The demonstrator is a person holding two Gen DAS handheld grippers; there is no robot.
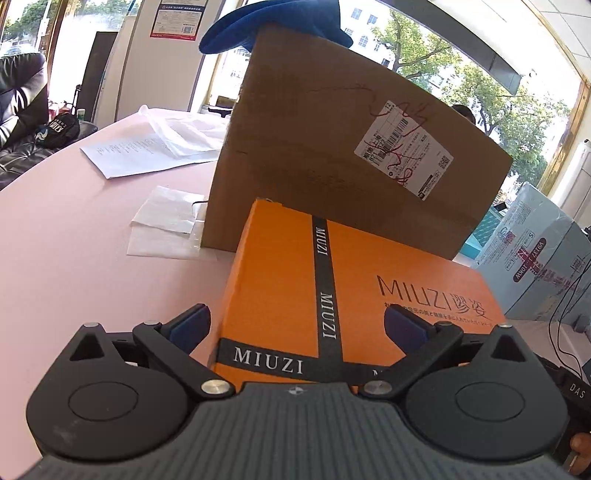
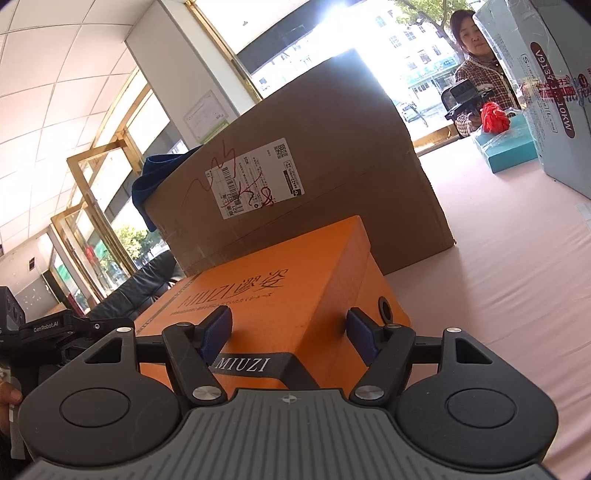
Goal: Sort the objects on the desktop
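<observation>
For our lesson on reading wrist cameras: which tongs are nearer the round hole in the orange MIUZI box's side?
Right. The right tongs straddle the orange box's corner beside the round hole; the left tongs straddle its opposite near corner, where no hole shows.

Table's holding one orange MIUZI box (image 1: 369,295), one big cardboard carton (image 1: 332,147), one blue cloth (image 1: 236,26) and two light-blue boxes (image 2: 546,74).

Shoebox (image 1: 332,295) on table (image 1: 74,258) — cardboard carton (image 1: 332,147) just behind; papers (image 1: 147,151) left.
</observation>
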